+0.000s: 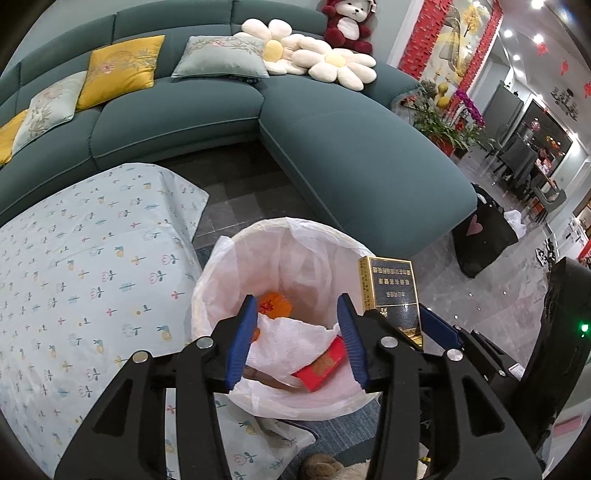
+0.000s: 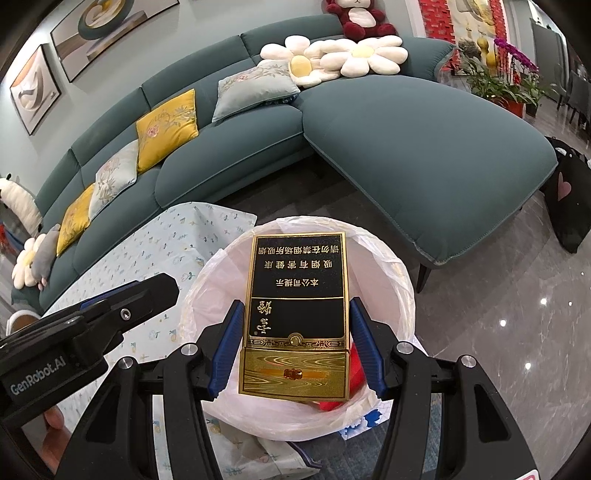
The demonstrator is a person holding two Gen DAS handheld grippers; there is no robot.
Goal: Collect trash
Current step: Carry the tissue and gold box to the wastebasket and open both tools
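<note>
- The sofa [image 1: 332, 147], teal and L-shaped, fills the far side of both views, with cushions [image 1: 122, 70] and a plush bear [image 1: 347, 22] along its back.
- A table under a flowered cloth [image 1: 92, 258] stands in front of the sofa, just left of the bin.
- The bin [image 1: 218, 280], lined with a white bag, stands on the floor between table and sofa; both grippers are above its mouth.
- In the bin lie white tissue [image 1: 291, 343], a red box [image 1: 325, 365] resting on the tissue's near edge, and an orange item [image 1: 273, 302] beyond the tissue.
- The right gripper [image 2: 295, 343] has its blue fingers [image 2: 225, 347] wide apart; whether they grip the carton's sides or merely flank them cannot be told.
- The carton [image 2: 295, 295], black and gold with inverted gold lettering, is upright between those fingers, directly over the bin's opening; in the left view it appears at the bin's right rim [image 1: 391, 291].
- The left gripper [image 1: 299, 339] hangs beside the right one, its fingers [image 1: 243, 339] spread apart with nothing between them, touching nothing.
</note>
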